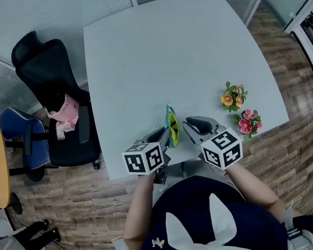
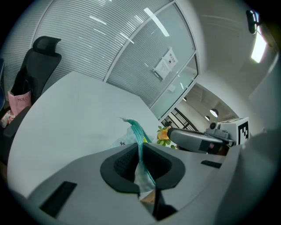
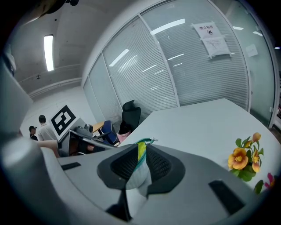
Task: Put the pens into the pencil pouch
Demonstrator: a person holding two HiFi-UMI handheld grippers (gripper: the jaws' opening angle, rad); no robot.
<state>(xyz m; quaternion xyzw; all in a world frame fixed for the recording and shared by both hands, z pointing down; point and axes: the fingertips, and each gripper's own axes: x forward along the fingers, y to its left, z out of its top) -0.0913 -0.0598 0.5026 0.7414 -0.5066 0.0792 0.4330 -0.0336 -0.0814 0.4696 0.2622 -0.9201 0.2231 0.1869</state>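
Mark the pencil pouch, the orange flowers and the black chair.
pencil pouch [image 1: 172,127], head view, its green-yellow middle.
orange flowers [image 1: 234,98], head view, the blossoms.
black chair [image 1: 40,70], head view, the backrest.

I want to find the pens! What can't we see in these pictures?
- No pens show in any view; the cloth of the pouch hides its inside.
- Lower part of the pouch: both gripper views, behind the pads of the left gripper and right gripper, which clamp it.
- The notice on the glass wall: right gripper view, print too small.
- Near edge of the table: head view, under the marker cubes.

Pencil pouch [image 1: 172,126] interior out of sight
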